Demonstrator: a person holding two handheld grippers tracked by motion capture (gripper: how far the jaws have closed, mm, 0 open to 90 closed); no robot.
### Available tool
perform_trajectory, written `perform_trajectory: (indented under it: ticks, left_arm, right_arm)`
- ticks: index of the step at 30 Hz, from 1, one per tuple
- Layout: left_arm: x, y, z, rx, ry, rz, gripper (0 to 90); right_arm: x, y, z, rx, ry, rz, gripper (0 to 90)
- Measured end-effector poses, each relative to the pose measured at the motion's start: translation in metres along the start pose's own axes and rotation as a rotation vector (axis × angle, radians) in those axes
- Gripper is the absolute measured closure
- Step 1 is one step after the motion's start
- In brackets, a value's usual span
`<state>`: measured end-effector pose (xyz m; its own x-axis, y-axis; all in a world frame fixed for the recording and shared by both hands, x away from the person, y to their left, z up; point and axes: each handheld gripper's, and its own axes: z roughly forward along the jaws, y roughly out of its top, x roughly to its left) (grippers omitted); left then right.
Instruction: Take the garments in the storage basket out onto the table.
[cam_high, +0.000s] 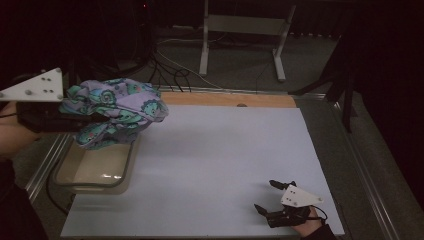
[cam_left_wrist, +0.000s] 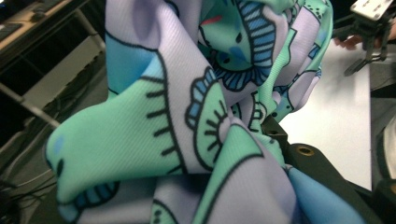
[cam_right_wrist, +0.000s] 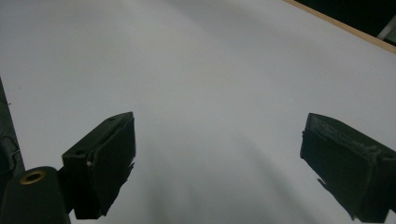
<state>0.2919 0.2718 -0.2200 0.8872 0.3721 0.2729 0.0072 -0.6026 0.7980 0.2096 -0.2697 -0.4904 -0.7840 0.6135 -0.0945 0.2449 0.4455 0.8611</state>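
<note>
Left tool (cam_high: 87, 121) clamping patterned cloth (cam_high: 117, 112), above tub (cam_high: 60, 172)

The high view looked forward and down from above the person's side, taking in the whole white sheet (cam_high: 220, 165), a tub (cam_high: 95, 172) at its left edge and the floor beyond. The left gripper view sat very close behind the cloth (cam_left_wrist: 187, 112), facing across the sheet (cam_left_wrist: 336, 121) toward the right gripper (cam_left_wrist: 369, 42) far off. The right gripper view rode low over the sheet (cam_right_wrist: 201, 70), looking along its own jaws toward the far wooden edge (cam_right_wrist: 345, 29). All three shared the sheet.
</note>
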Motion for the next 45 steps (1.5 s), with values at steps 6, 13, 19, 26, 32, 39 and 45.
perform_trajectory:
  ticks: [6,13,19,26,32,39,45]
  left_arm:
    - [-0.003,0.012,0.027,-0.022,-0.049,0.025,66.7]
    - [-0.005,0.020,0.063,-0.034,-0.101,0.037,66.7]
    - [-0.009,0.026,0.100,-0.044,-0.128,0.014,66.7]
    - [-0.014,0.031,0.127,-0.052,-0.114,-0.019,66.5]
    - [-0.023,0.037,0.149,-0.064,-0.083,-0.081,66.4]
    - [-0.034,0.050,0.166,-0.050,-0.046,-0.137,66.4]
    - [-0.044,0.062,0.179,-0.085,-0.032,-0.153,66.3]
  right_arm:
    - [0.000,0.000,-0.001,-0.001,-0.003,-0.002,10.5]
    - [0.000,0.000,-0.002,-0.009,-0.006,-0.005,10.6]
    - [-0.002,-0.001,-0.003,-0.013,-0.011,-0.008,10.6]
    - [-0.002,0.000,-0.004,-0.020,-0.024,-0.008,10.6]
    - [-0.003,-0.001,-0.003,-0.021,-0.026,-0.008,10.6]
    - [-0.003,-0.001,-0.003,-0.017,-0.024,-0.006,10.6]
    - [-0.002,-0.001,-0.002,-0.018,-0.021,-0.003,10.6]
